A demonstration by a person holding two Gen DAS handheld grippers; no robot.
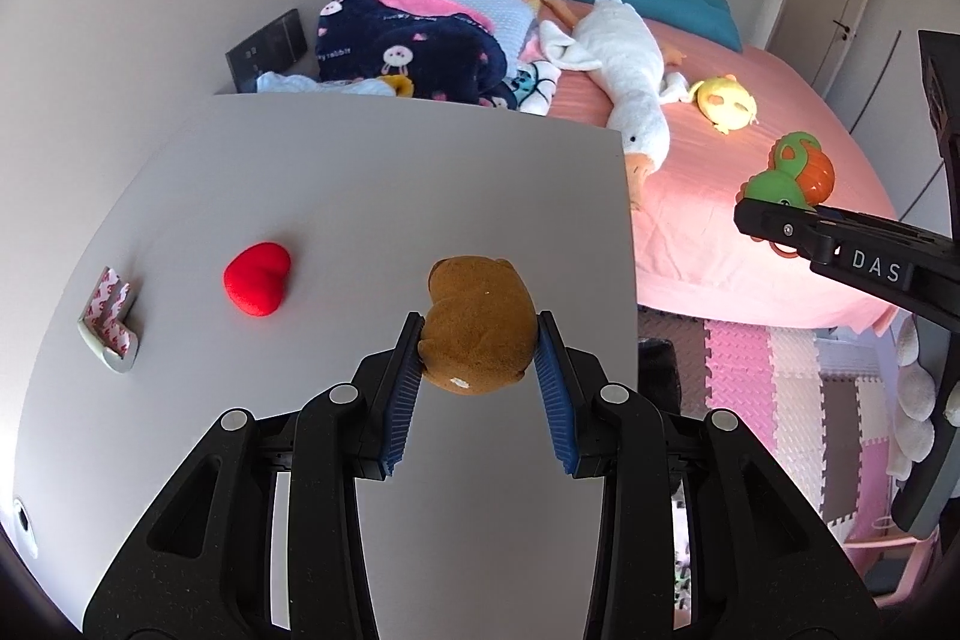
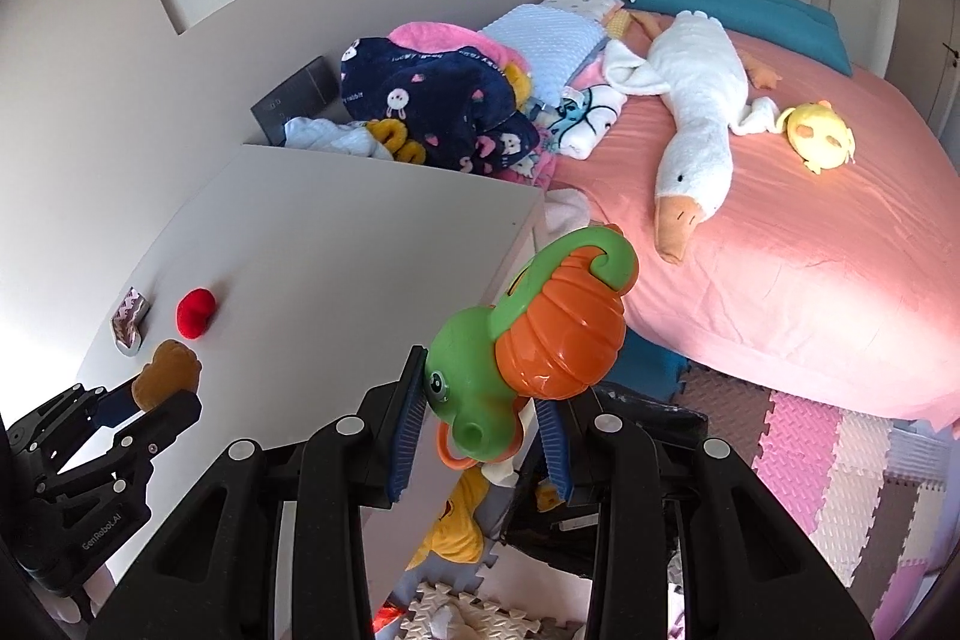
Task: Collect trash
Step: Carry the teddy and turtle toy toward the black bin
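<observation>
My left gripper [image 1: 478, 340] is shut on a brown plush toy [image 1: 477, 322], held above the grey tabletop [image 1: 360, 196]. My right gripper [image 2: 483, 394] is shut on a green and orange plastic snail toy [image 2: 528, 334], just off the table's right edge. The left gripper and its brown toy [image 2: 165, 373] show at the lower left of the right wrist view. In the left wrist view the right gripper's black finger [image 1: 786, 226] covers part of the snail toy [image 1: 795, 172]. On the table lie a red heart-shaped cushion [image 1: 258, 278] and a crumpled red-and-white wrapper [image 1: 111, 319].
A pink bed [image 2: 780, 250] carries a white goose plush [image 2: 690, 100], a yellow plush [image 2: 819, 136] and a heap of blankets [image 2: 432, 100]. Foam mats [image 2: 840, 472] cover the floor. A yellow toy [image 2: 456, 526] lies below the table edge.
</observation>
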